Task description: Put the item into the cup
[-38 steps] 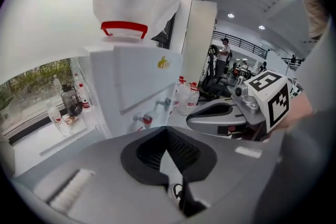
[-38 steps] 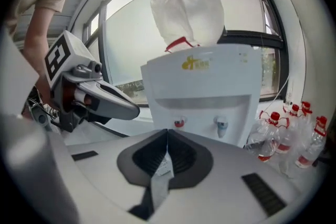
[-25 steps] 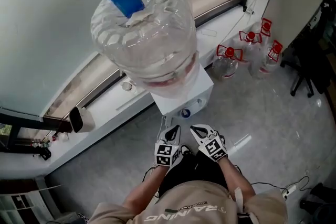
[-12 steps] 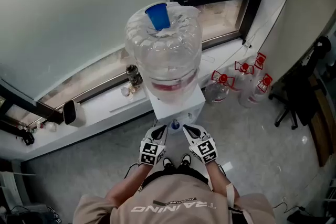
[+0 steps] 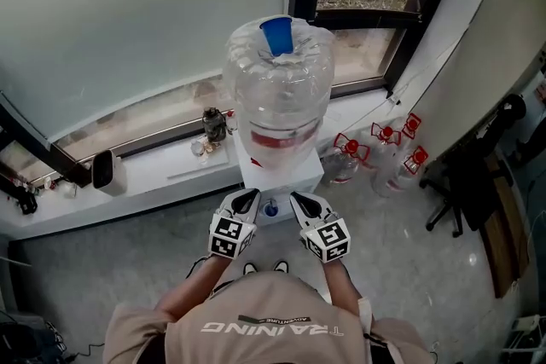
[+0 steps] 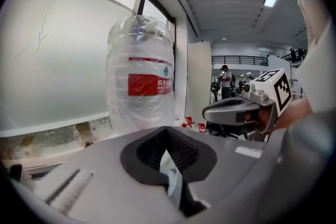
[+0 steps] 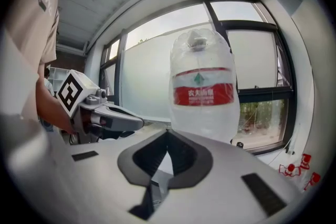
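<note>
Left gripper and right gripper: brought nearer the water dispenser; jaws closed, empty; item not yet taken.

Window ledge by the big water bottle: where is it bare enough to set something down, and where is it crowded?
The ledge is bare between the small white object and the dark jar. It is crowded round that jar and among the dark bits at the far left end.

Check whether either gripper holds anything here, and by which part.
Nothing is held: the left gripper and right gripper both have their jaws together, empty.
</note>
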A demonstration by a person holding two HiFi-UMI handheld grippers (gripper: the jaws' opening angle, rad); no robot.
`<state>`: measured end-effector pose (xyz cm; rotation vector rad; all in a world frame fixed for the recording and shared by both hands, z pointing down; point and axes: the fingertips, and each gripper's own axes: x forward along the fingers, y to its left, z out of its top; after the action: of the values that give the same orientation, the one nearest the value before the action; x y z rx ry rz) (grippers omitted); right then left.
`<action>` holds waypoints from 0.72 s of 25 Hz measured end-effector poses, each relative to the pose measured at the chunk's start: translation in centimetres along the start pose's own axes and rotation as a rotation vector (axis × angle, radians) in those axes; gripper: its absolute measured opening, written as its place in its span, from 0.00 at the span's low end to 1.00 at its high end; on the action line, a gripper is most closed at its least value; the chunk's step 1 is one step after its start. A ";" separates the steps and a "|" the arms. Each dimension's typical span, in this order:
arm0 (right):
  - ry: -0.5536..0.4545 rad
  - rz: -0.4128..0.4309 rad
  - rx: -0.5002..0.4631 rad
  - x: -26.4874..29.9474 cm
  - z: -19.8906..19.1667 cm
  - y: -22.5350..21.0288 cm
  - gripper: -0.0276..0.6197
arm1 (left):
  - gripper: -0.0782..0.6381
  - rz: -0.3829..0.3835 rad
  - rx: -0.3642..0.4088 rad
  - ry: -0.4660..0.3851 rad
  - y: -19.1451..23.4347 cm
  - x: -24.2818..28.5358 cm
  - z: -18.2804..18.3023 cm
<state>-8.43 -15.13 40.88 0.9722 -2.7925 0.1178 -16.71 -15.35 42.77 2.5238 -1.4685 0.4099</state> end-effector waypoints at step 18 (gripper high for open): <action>-0.169 -0.095 -0.047 -1.8 11.0 -2.0 0.06 | 0.12 0.026 0.035 -0.227 2.2 -2.0 11.5</action>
<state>-7.39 -17.07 29.82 1.1510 -2.8784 -0.0453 -17.99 -18.21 31.35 2.6546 -1.5851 0.1572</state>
